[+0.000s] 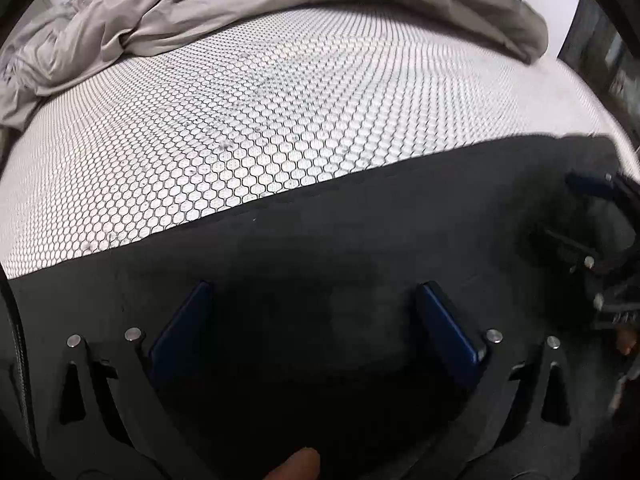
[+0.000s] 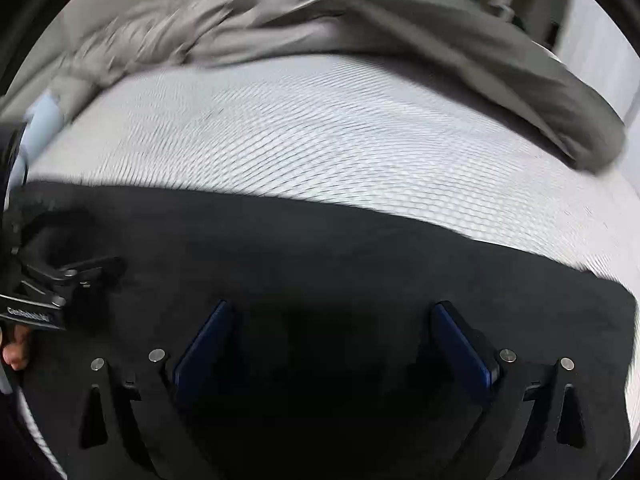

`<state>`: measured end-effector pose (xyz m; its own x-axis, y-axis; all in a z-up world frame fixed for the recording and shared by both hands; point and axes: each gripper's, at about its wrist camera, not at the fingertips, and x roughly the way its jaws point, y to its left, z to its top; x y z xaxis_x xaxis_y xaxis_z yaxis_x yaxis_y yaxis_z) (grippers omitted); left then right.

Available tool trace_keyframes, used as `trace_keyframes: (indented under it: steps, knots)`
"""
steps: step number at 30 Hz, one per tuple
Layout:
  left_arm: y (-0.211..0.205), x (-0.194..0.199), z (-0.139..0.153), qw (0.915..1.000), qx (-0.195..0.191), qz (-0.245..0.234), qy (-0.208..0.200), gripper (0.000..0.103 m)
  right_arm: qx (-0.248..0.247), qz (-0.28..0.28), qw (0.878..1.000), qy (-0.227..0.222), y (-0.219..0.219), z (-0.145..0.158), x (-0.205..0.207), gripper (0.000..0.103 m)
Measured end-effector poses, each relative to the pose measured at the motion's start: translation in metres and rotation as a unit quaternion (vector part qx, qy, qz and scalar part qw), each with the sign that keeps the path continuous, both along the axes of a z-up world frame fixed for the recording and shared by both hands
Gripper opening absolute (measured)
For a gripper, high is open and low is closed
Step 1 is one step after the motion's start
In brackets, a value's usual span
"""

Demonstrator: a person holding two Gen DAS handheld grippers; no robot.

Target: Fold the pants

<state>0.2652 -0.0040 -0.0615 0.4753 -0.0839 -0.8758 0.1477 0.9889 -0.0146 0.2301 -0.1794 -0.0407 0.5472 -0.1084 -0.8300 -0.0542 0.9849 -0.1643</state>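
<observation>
Right, both of my grippers sit over the black pants (image 1: pixel 304 264), which lie flat across the near half of the honeycomb-patterned table (image 1: pixel 248 120) — from about 8 o'clock round to 4 o'clock in each wrist view. The far edge of the dark cloth runs roughly straight, so I judge it's spread out ready for a fold, or a fold was just laid.

Left gripper (image 1: pixel 316 320): fingers spread wide, blue pads (image 1: pixel 182 328) apart with nothing between them, hovering over or resting on the fabric — can't tell which. Right gripper (image 2: pixel 332 340): same, spread, nothing pinched; its view is motion-blurred, so I take it that hand is moving. Each gripper shows in the other's camera — the right one at 3 o'clock in the left view, the left one at 9 o'clock in the right view — so they're side by side along the same near edge. I read that spacing as setting up a two-point grab of an edge so the cloth lifts evenly.

Grey crumpled garment (image 1: pixel 168 12) heaped along the far side, 10 to 2 o'clock, well apart from the pants — parked out of the way, I'd guess. A fingertip (image 1: pixel 298 466) shows at 6 o'clock in the left view, working the handle.

Next likely: close both on the near edge.
</observation>
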Motion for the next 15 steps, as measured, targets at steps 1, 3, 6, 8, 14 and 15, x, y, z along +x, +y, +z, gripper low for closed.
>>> trace_keyframes:
  steps: [1,3,6,8,14,15]
  knots:
    - [0.002,0.002,-0.001,1.0000,-0.007,0.001,0.000,0.103,0.004,-0.001,1.000,0.009,-0.005,-0.004,0.003,0.101]
    - [0.010,0.003,-0.002,0.9999,-0.009,0.010,-0.001,0.103,0.017,-0.013,1.000,0.012,-0.017,-0.002,0.001,0.101]
    - [0.028,0.004,-0.002,0.9993,-0.002,0.037,-0.002,0.103,-0.072,-0.095,0.993,-0.012,-0.046,0.006,-0.011,0.102]
    - [0.038,0.003,-0.001,0.9988,-0.006,0.049,-0.004,0.103,-0.117,-0.175,0.977,-0.030,-0.077,0.011,-0.018,0.102]
    - [0.034,-0.001,0.014,0.9983,-0.017,0.051,-0.019,0.102,-0.036,-0.186,0.980,-0.066,-0.080,0.036,-0.038,0.102]
    - [0.029,0.000,0.017,0.9981,-0.027,0.050,-0.023,0.102,-0.027,-0.169,0.983,-0.072,-0.067,0.042,-0.040,0.102]
